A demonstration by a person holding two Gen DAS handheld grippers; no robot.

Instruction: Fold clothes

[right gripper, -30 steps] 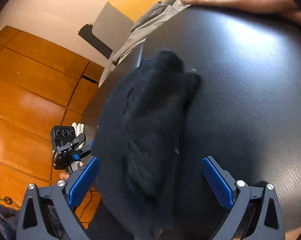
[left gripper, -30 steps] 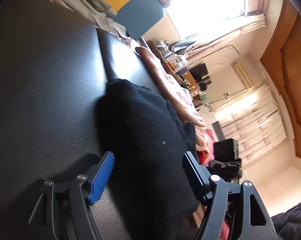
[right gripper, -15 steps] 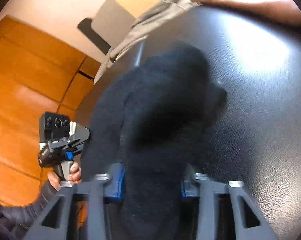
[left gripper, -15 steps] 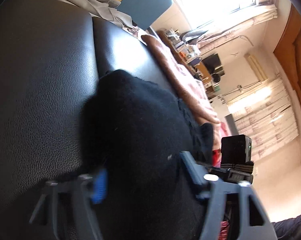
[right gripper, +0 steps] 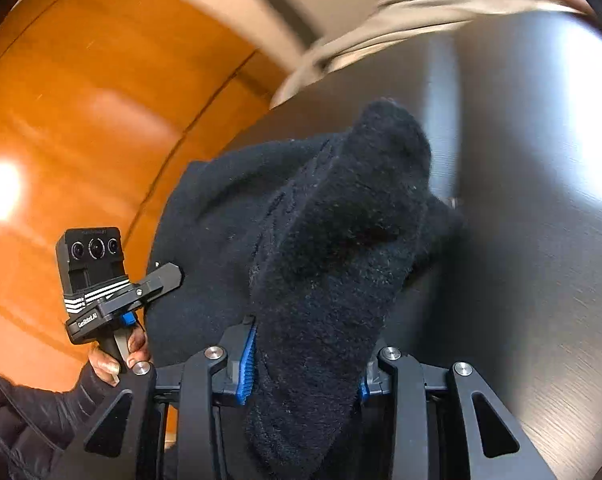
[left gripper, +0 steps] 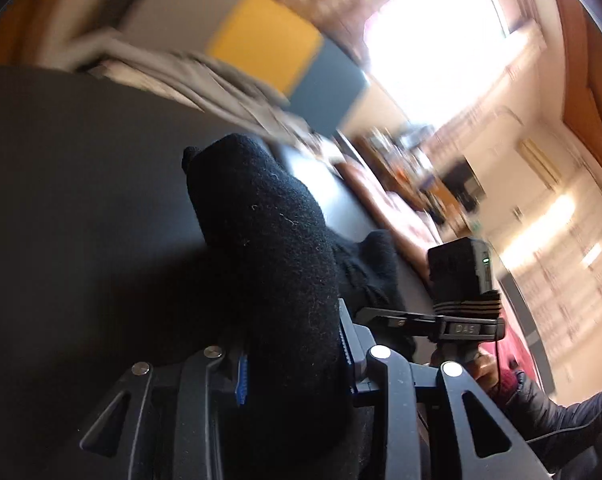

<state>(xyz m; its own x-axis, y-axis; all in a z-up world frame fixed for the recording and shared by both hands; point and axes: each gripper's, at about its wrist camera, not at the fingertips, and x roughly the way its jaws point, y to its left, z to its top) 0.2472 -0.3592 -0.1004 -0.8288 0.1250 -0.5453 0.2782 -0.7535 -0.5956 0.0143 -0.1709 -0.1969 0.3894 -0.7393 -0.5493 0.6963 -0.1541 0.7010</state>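
Left claw [left gripper: 293,364] is clenched on the black knit garment [left gripper: 269,248]. Right claw [right gripper: 305,364] likewise grips a fold of it. Ahead of both claws, the garment trails onto the black leather surface [right gripper: 521,200].

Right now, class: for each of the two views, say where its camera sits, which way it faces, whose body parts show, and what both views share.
Left wrist: sits on the left tool, looks along the black garment over the black surface toward a bright window; the other hand shows.
Right wrist: sits on the right tool, faces the orange wood wall; a hand and dark sleeve show.
Shared: the garment, clamped by both tools; each sees the other tool.
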